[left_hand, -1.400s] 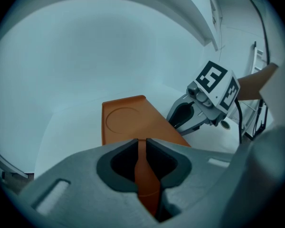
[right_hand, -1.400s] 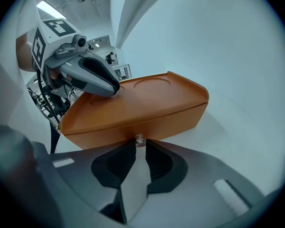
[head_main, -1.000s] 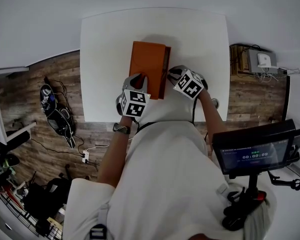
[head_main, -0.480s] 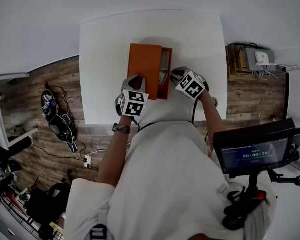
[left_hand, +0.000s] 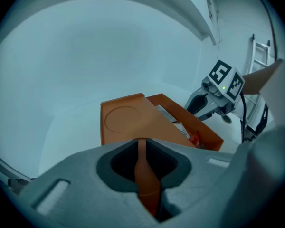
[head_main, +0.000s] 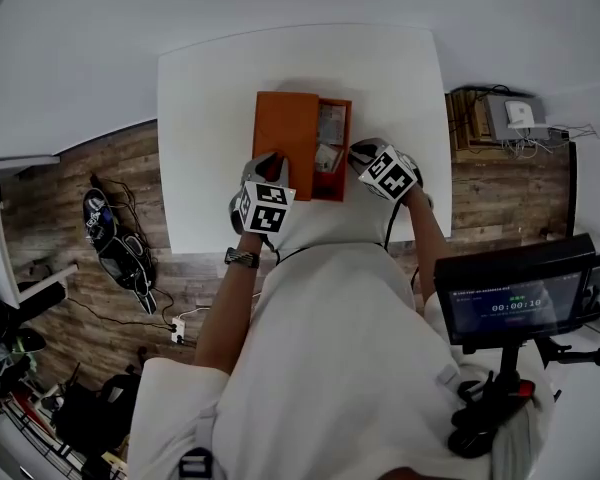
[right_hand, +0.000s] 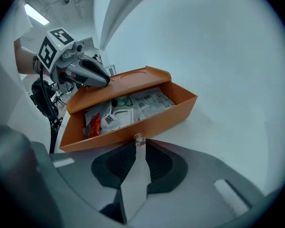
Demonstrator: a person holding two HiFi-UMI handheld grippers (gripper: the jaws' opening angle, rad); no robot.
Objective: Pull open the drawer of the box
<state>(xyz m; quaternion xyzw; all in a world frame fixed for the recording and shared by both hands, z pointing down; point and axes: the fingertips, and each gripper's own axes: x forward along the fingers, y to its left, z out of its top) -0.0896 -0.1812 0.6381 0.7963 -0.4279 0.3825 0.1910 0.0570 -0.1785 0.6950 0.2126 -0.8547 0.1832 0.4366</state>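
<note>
On the white table (head_main: 200, 118), the orange box (head_main: 285, 128) lies with its drawer (head_main: 332, 153) partway out, packets (right_hand: 133, 106) showing inside. The pull looks mid-course. The left gripper (left_hand: 141, 148) is clamped on the box's near edge, steadying it. The right gripper (right_hand: 139, 144) appears to pinch the small clear knob (right_hand: 139, 138) on the drawer's front, right at its jaw tips. Next comes a straight draw away from the box, with the knob kept from slipping.

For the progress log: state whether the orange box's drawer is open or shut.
Open, partly. The drawer stands out sideways from the box, packets inside uncovered; the right tongs clamp its small knob.
</note>
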